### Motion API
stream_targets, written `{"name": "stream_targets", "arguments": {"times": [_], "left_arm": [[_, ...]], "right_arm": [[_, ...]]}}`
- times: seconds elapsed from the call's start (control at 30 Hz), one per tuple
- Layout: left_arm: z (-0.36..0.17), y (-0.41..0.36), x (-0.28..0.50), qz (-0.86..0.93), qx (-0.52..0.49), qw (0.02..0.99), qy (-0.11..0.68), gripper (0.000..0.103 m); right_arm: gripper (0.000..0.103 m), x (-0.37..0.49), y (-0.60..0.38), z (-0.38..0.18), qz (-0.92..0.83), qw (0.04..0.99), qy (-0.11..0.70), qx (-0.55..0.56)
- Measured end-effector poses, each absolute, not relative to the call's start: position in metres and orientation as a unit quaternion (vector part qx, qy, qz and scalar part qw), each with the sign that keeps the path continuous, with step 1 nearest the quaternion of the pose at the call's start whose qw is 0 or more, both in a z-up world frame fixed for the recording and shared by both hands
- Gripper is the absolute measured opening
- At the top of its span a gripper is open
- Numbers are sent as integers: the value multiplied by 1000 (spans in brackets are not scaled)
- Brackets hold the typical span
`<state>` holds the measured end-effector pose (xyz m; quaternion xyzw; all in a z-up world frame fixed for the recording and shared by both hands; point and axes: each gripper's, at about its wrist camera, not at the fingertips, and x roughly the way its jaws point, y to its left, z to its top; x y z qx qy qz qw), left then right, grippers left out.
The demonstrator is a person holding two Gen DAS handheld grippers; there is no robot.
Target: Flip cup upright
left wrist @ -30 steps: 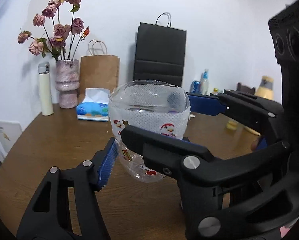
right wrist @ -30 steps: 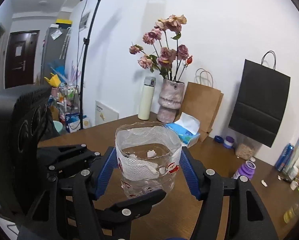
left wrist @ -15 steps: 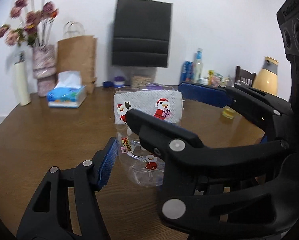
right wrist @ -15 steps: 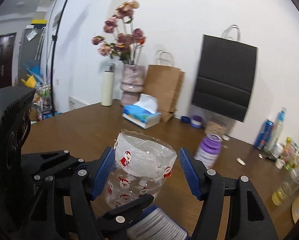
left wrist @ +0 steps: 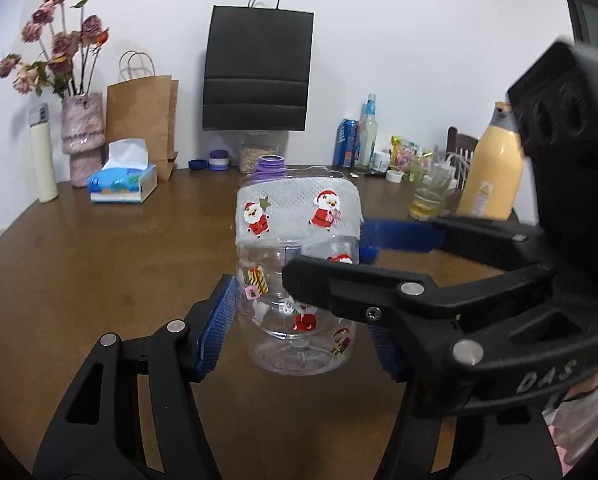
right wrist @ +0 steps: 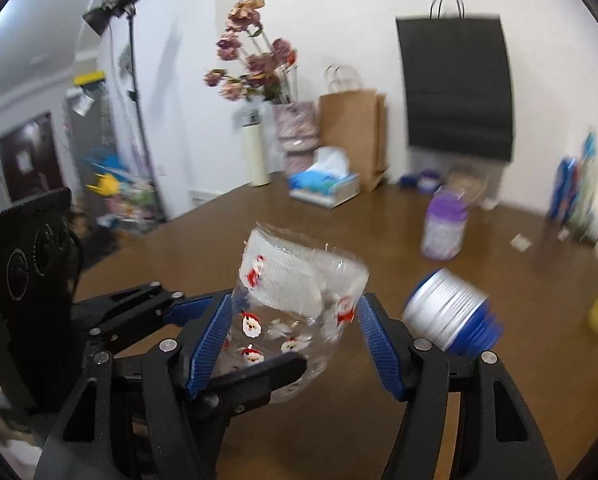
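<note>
The cup (left wrist: 299, 276) is clear plastic with Santa stickers and a white mesh band round its rim. It stands upright, rim up, base on or just above the brown table (left wrist: 79, 280). My left gripper (left wrist: 299, 336) has its blue pads on either side of the cup's lower half, seemingly touching it. My right gripper (right wrist: 295, 340) straddles the same cup (right wrist: 299, 300) from the other side; its right pad stands a little off the wall. The right wrist view is blurred and shows the cup tilted.
A purple-lidded jar (right wrist: 445, 228) and a blue-and-white can lying on its side (right wrist: 451, 316) are near the cup. A tissue box (left wrist: 123, 182), flower vase (left wrist: 83, 136), paper bags, bottles and a yellow flask (left wrist: 493, 168) line the far table edge.
The cup has come down from mid-air to the table, and both views have swung right. The right gripper's jaws have widened around the cup.
</note>
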<state>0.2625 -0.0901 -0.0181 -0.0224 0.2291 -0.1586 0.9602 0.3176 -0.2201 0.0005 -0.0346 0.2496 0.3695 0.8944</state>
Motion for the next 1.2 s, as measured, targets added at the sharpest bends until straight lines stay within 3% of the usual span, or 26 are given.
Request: {"name": "stream_targets", "arguments": {"times": [0.5,0.6,0.7,0.9,1.2], "left_arm": [[-24,-82,200,-180,-32,963,197,58],[-24,-80,200,-180,-26,963,201,60],[-26,-80,209,-169,-7,958,233,73],[-42,-56,208,-88,-3,951,297,73],[-46,-15,209,34,-52,953,298,75]], "right_arm": [[68,310,-239,-29,494,789,338,141],[66,304,-234,-26,486,797,333,133],[66,293,-227,-19,429,846,306,79],[67,263,-213,-11,285,935,205,-58],[68,268,-199,-36,238,936,248,-74]]}}
